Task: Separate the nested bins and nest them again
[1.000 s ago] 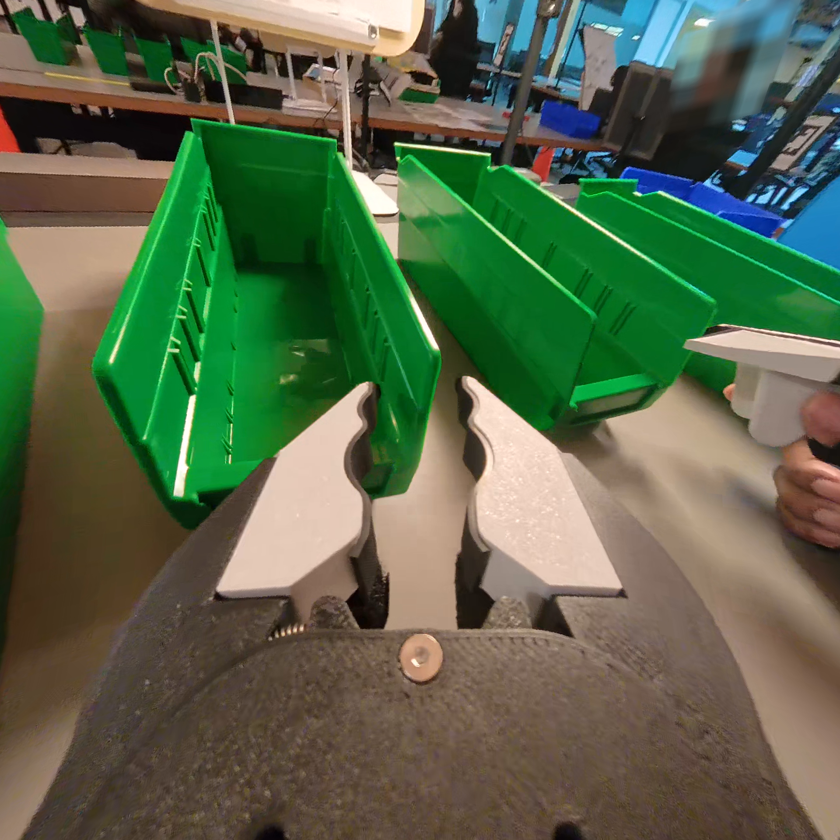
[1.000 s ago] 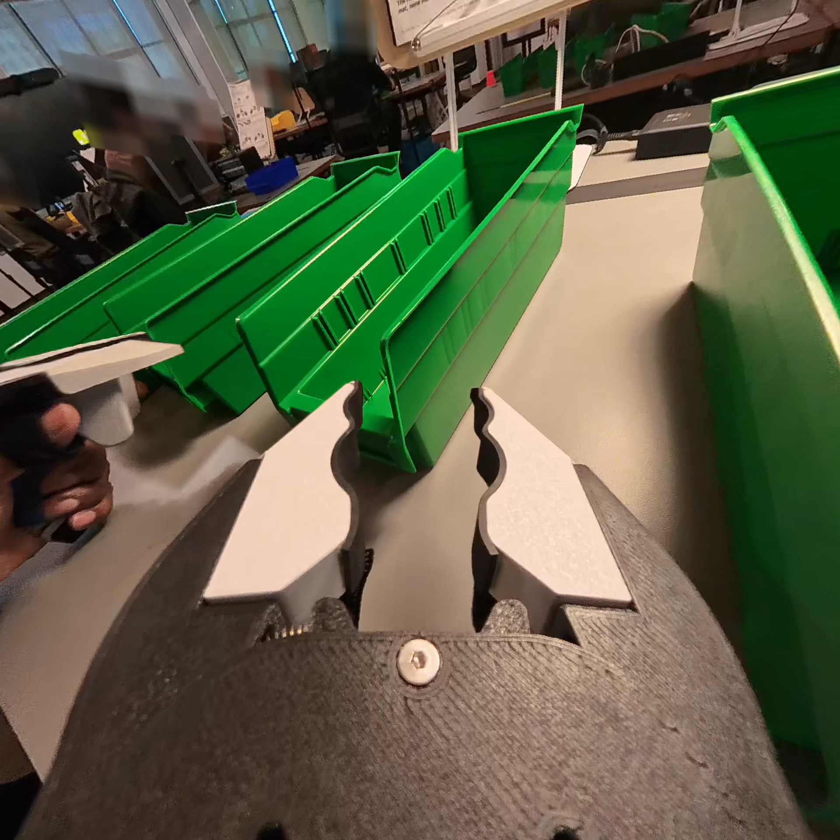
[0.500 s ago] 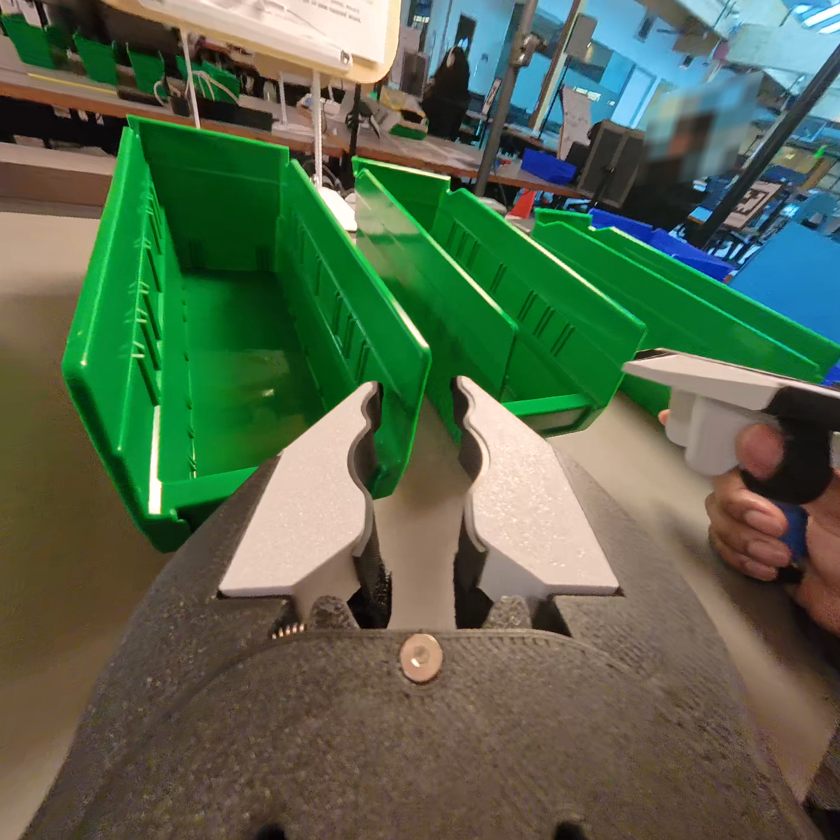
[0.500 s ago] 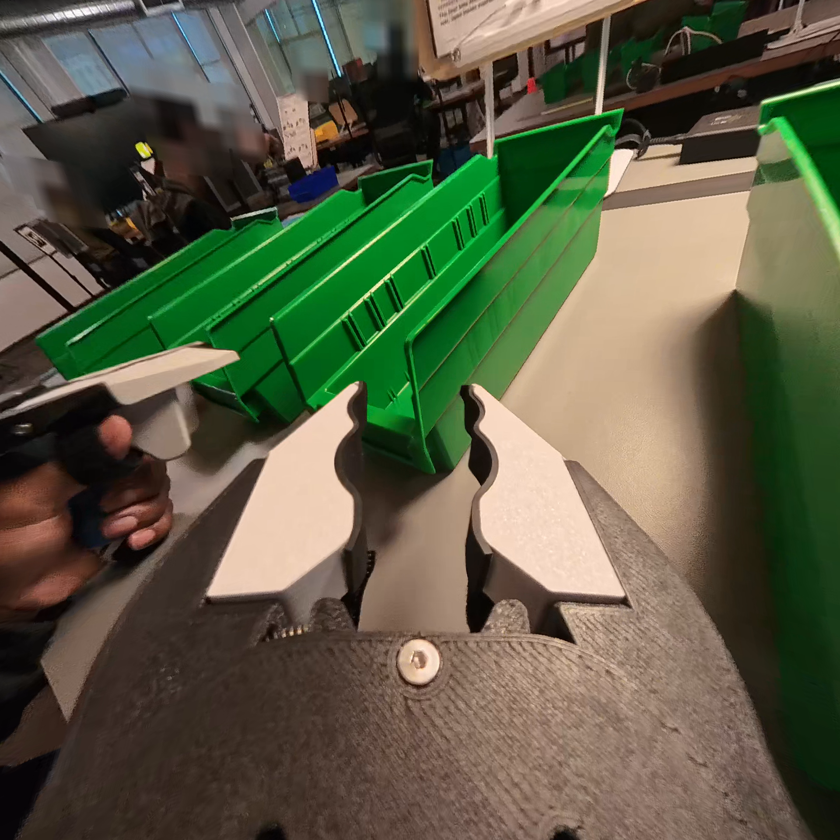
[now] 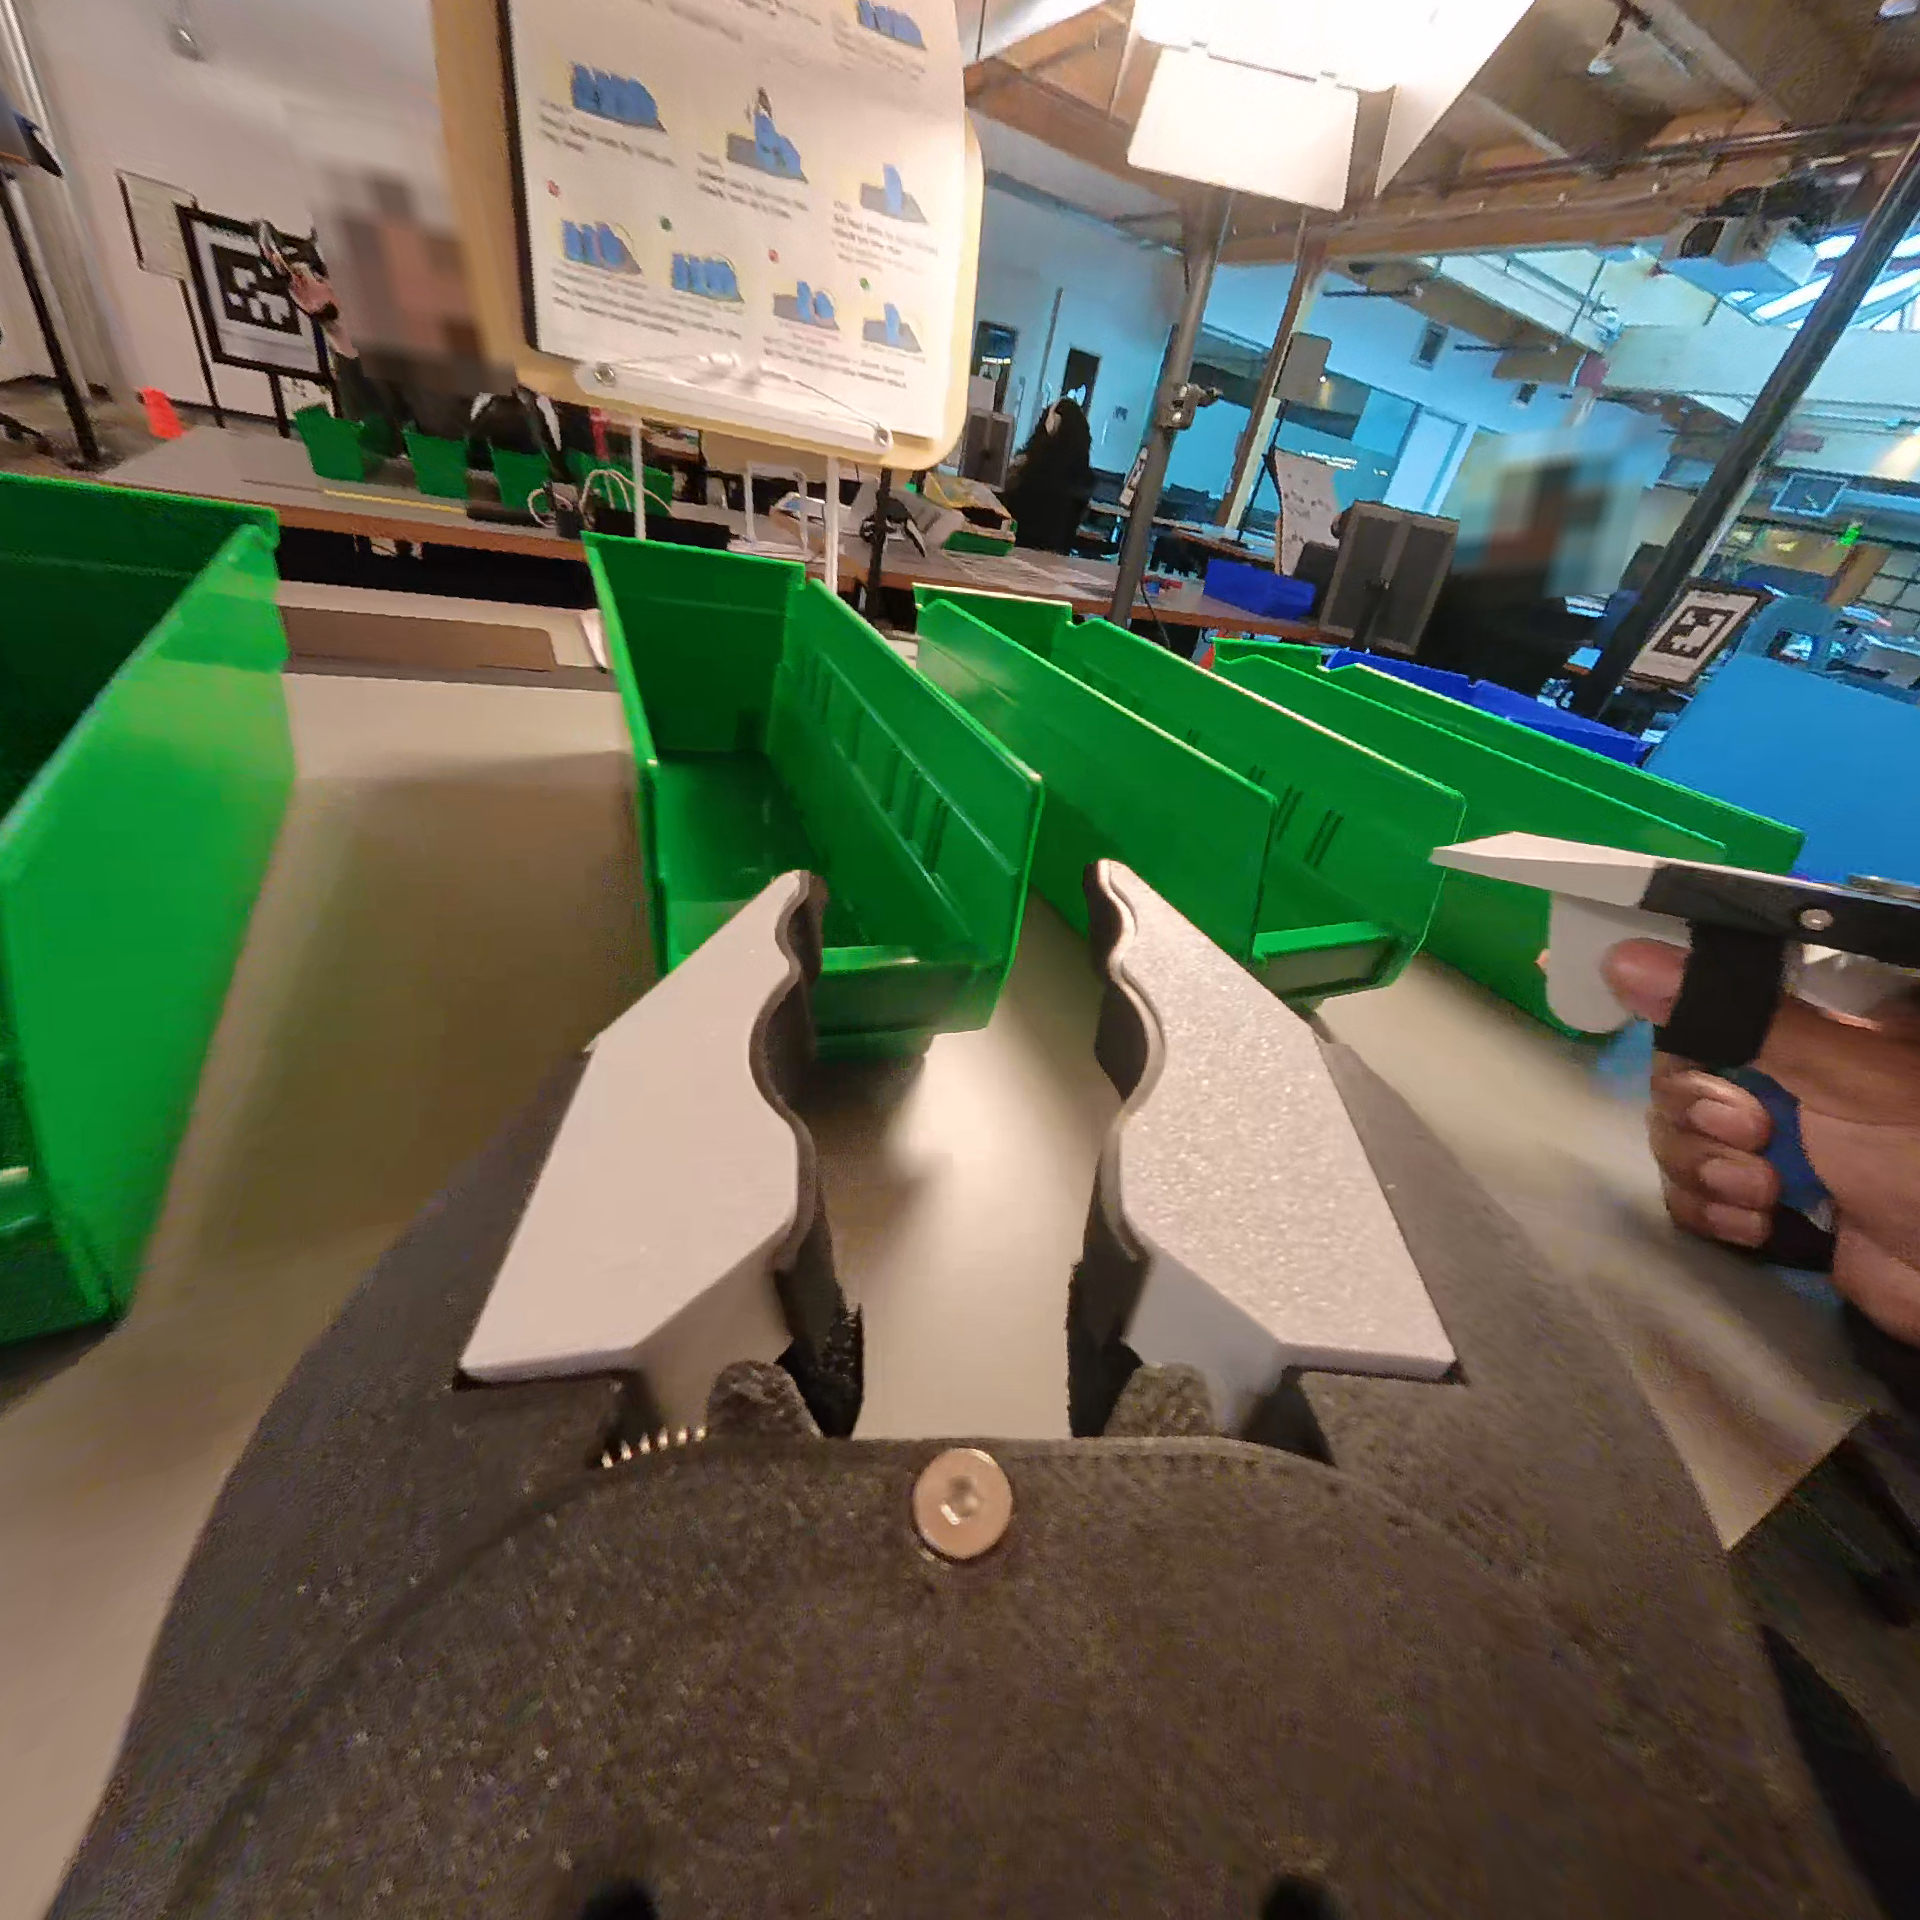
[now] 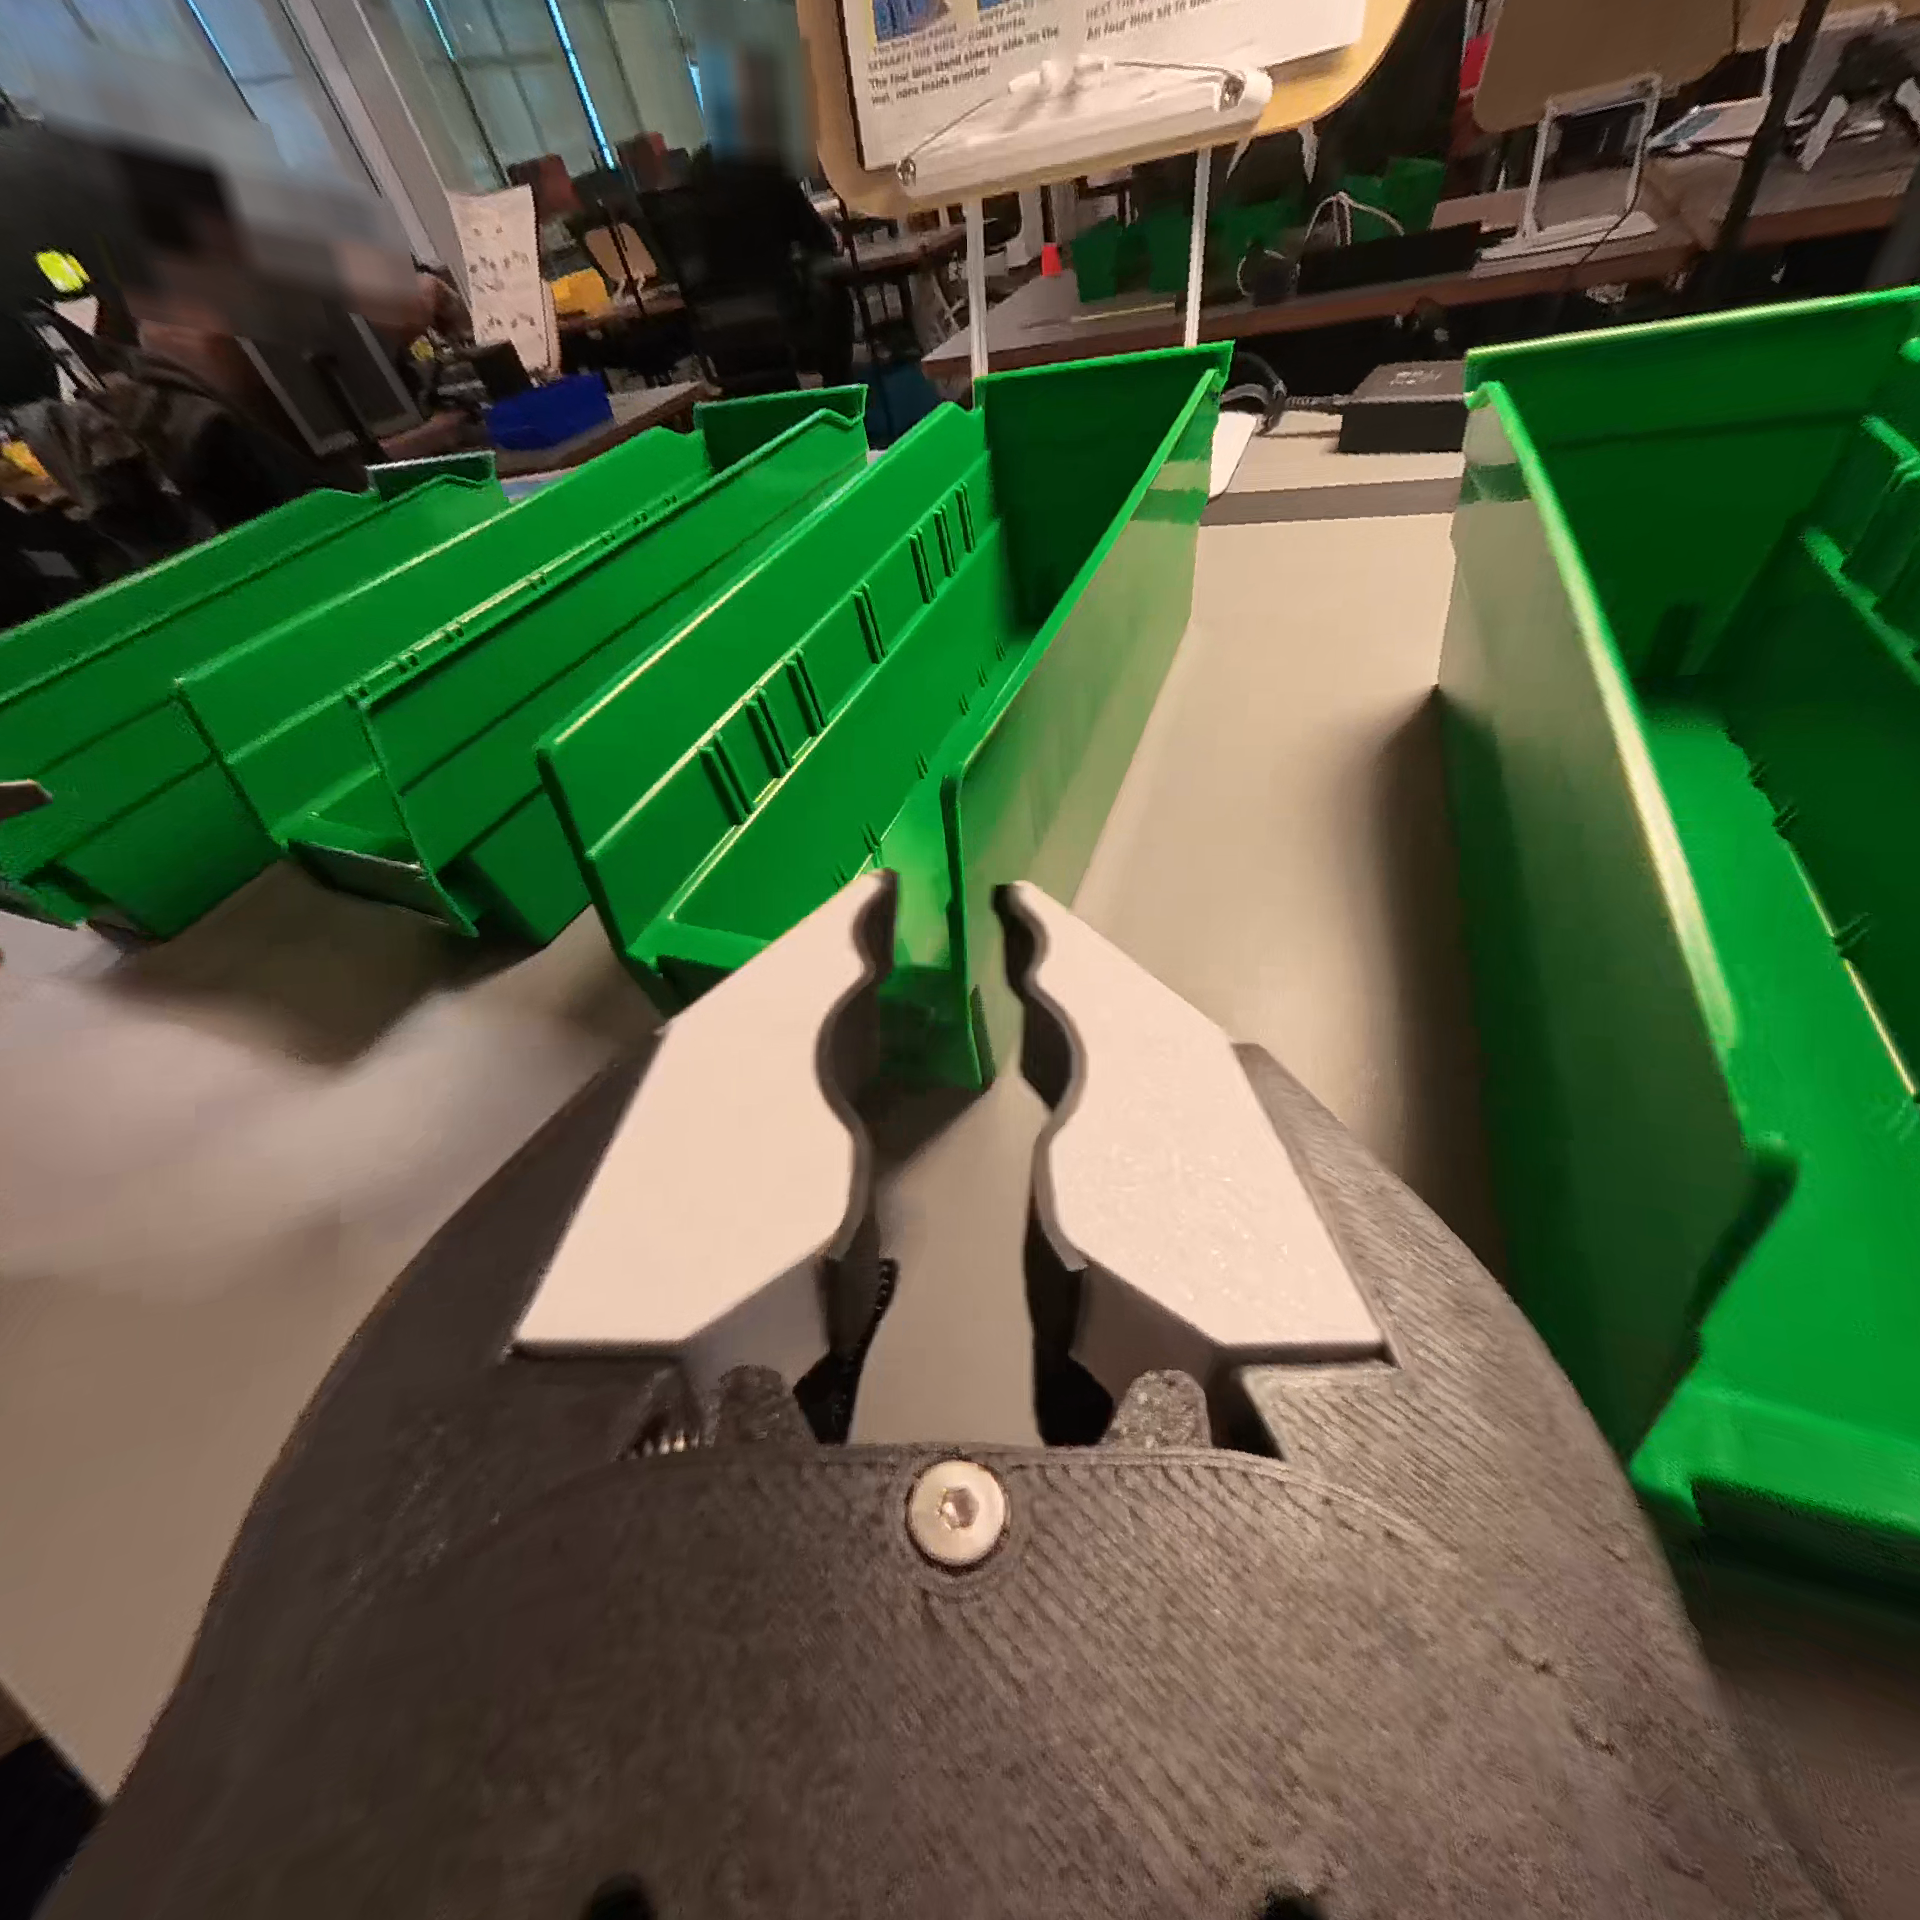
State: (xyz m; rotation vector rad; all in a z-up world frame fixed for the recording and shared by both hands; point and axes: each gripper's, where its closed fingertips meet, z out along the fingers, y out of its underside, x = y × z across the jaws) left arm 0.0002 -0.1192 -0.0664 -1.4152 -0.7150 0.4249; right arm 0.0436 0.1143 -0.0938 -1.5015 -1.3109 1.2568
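In the left wrist view, the left claw (image 5: 945, 914) stood wide apart and held nothing, low over the grey bench (image 5: 447, 935), its fingers framing the near end of a narrow green bin (image 5: 831, 790) without touching it. Three more green bins (image 5: 1226, 790) lay side by side toward the bench's right edge, and a wider green bin (image 5: 135, 852) sat at its left edge, so all of them looked separated and none nested yet. The right claw (image 5: 1496, 862) showed at the right, edge-on in a hand (image 5: 1766, 1153); its state could not be told from there. In the right wrist view, the right claw (image 6: 945, 904) was narrowed around the near end of the narrow bin's right side wall (image 6: 961, 883), a sliver of gap showing between the right pad and the plastic, so the wall was not yet pinched. The wide bin (image 6: 1662, 810) stood near on the right. The risk, as I judged it, was a shallow, corner-only bite: a long bin lifted by one thin wall could twist, slip out, or strike its neighbours.
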